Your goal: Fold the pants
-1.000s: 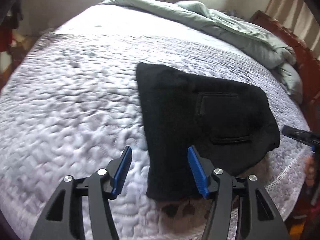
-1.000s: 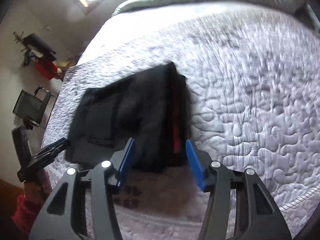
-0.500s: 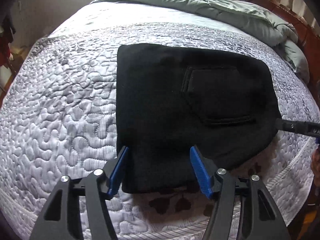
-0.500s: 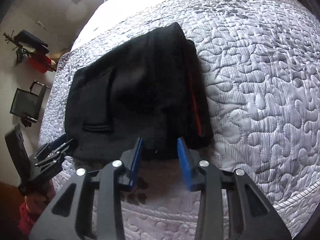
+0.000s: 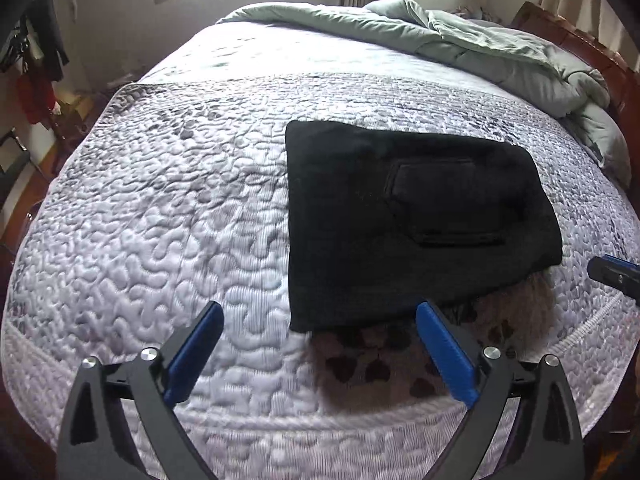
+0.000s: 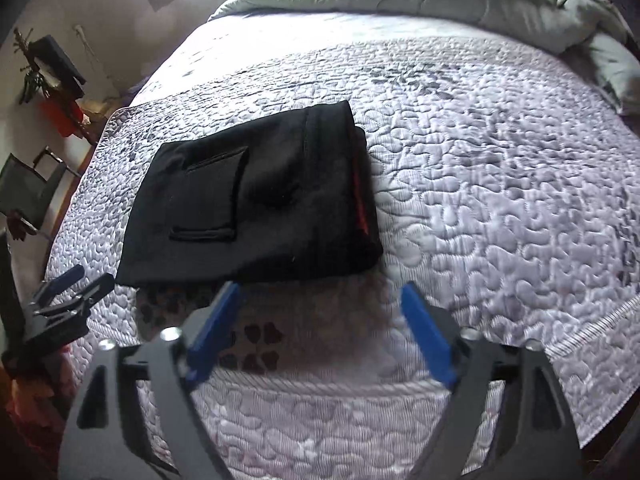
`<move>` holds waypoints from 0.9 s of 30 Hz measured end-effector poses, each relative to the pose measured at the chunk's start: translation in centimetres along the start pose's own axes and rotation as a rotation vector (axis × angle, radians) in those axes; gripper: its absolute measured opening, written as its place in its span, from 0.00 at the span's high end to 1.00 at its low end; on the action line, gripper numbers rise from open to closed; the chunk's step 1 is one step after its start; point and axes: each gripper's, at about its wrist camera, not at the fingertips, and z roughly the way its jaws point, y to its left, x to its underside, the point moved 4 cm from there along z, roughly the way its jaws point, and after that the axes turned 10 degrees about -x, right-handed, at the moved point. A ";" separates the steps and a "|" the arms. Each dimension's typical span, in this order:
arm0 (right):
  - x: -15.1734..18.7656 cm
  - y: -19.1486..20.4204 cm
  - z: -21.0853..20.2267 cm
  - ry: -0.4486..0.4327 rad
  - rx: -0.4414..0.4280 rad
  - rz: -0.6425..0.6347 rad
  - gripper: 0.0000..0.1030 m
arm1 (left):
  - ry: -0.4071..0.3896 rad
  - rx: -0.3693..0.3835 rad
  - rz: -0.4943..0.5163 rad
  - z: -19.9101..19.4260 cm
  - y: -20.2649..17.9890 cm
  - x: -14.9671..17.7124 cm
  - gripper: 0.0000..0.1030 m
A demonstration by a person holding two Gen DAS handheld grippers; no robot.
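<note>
Black pants point(image 5: 400, 220) lie folded into a flat rectangle on the quilted bed, back pocket facing up; in the right wrist view the pants point(image 6: 256, 200) show a thin red strip along their right edge. My left gripper point(image 5: 318, 314) hangs just short of the fold's near edge, its jaws opening wide with nothing between them. My right gripper point(image 6: 318, 292) hovers in front of the fold's near right corner, jaws also opening and empty. The right gripper's tip point(image 5: 612, 274) shows at the left view's right edge, and the left gripper point(image 6: 68, 292) at the right view's left edge.
The pale quilted bedspread point(image 5: 160, 220) covers the bed, with a dark heart-patterned patch point(image 5: 380, 360) near its front edge. A grey-green duvet point(image 5: 480, 52) is bunched at the far side by a wooden headboard point(image 5: 600, 52). A chair point(image 6: 28, 192) and red items point(image 6: 60, 116) stand off the bed's left side.
Both grippers have drawn back from the folded pants toward the bed's front edge. Their jaws stand much wider than before; the right had narrowed half a second ago.
</note>
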 end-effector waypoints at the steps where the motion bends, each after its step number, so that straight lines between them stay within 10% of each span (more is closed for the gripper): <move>1: 0.5 0.1 -0.1 0.006 0.018 0.000 0.14 | 0.016 0.008 -0.002 -0.3 0.1 0.3 0.05; 27: 5.2 4.4 -2.6 0.031 0.093 -0.026 0.09 | 0.000 0.019 0.018 -8.3 -0.4 3.8 0.05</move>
